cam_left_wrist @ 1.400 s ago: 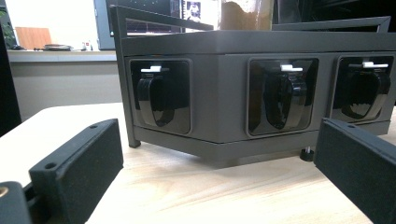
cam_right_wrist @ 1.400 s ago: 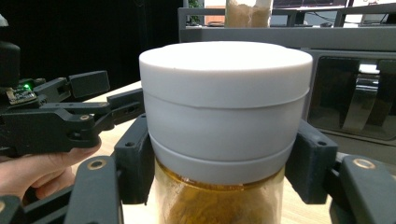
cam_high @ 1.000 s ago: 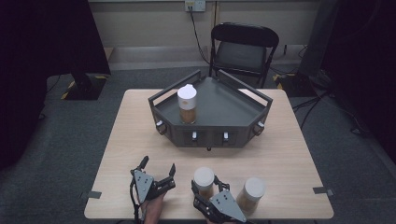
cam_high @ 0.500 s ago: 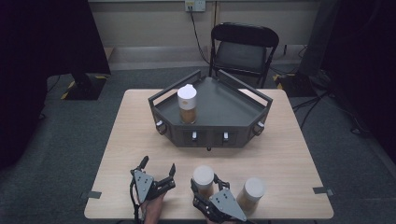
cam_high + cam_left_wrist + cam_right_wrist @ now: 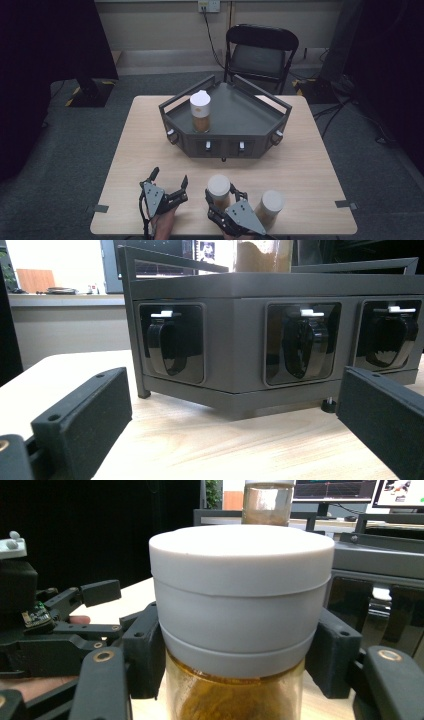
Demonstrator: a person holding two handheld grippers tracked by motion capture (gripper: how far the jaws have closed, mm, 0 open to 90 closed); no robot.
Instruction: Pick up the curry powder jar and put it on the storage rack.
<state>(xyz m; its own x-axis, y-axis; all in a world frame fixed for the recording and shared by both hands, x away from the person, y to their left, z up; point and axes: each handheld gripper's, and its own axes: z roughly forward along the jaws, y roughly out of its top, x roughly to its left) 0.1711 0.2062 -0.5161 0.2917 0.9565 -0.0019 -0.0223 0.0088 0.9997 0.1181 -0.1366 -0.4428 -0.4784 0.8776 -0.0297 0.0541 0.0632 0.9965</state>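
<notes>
My right gripper (image 5: 220, 196) is shut on a glass jar (image 5: 218, 187) with a white lid and brown contents, near the table's front edge. In the right gripper view the jar (image 5: 242, 595) stands upright between the black pads (image 5: 145, 650), which press just under the lid. My left gripper (image 5: 170, 176) rests to the left of it, open with nothing between its jaws. In the left gripper view it (image 5: 235, 440) faces the dark grey tray (image 5: 240, 355). A second jar (image 5: 270, 206) stands to the right of the held one. A third jar (image 5: 200, 112) stands inside the tray (image 5: 250, 127).
The tray sits at the middle of the wooden table (image 5: 310, 165), and its front wall bears black latches (image 5: 302, 347). A folding chair (image 5: 262, 55) stands behind the table's far edge. A dark screen base (image 5: 90, 92) lies on the floor at the left.
The right gripper and its jar have barely shifted. The left gripper has kept still, and both jaws stand as before.
</notes>
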